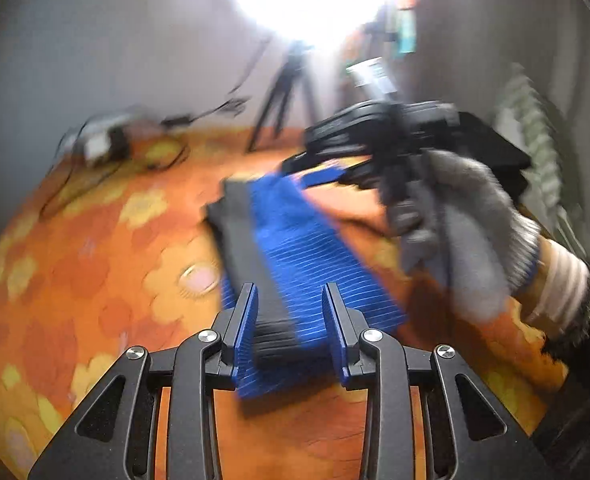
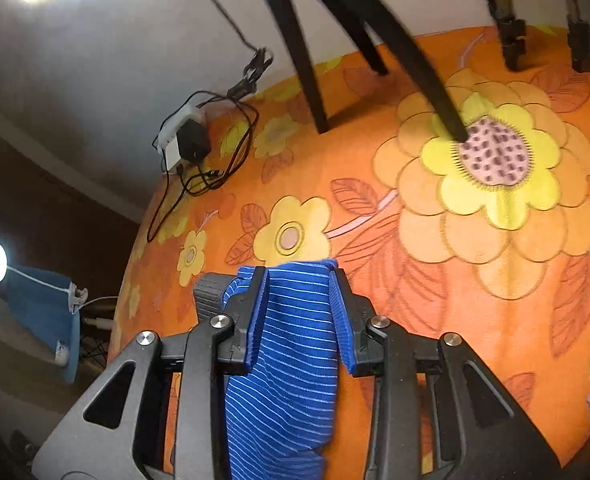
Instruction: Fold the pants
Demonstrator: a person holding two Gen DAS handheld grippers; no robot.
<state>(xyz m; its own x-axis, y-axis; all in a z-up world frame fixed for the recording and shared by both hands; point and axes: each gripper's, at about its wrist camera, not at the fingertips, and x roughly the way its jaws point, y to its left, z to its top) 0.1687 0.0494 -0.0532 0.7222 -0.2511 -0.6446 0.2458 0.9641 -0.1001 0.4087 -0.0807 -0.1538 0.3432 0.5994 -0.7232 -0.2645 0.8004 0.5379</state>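
Between our left hand-held gripper's [image 1: 291,312] pads we pinch the waistband end of the blue striped pants [image 1: 295,240]; our right hand-held gripper [image 2: 299,304] clamps the other end, lifting both over the floral bed [image 2: 455,280], probably to fold.

The pants [image 2: 291,344] are soft blue cloth, ribbed with fine pale stripes, and have a matt dark grey band [image 1: 251,248]. Under them the cover [image 2: 435,312] is matt orange flowered cloth. The right gripper [image 2: 299,280] is matt black plastic with shiny metal screws. Beside the pants, the glove [image 1: 467,232] is rough grey knit.
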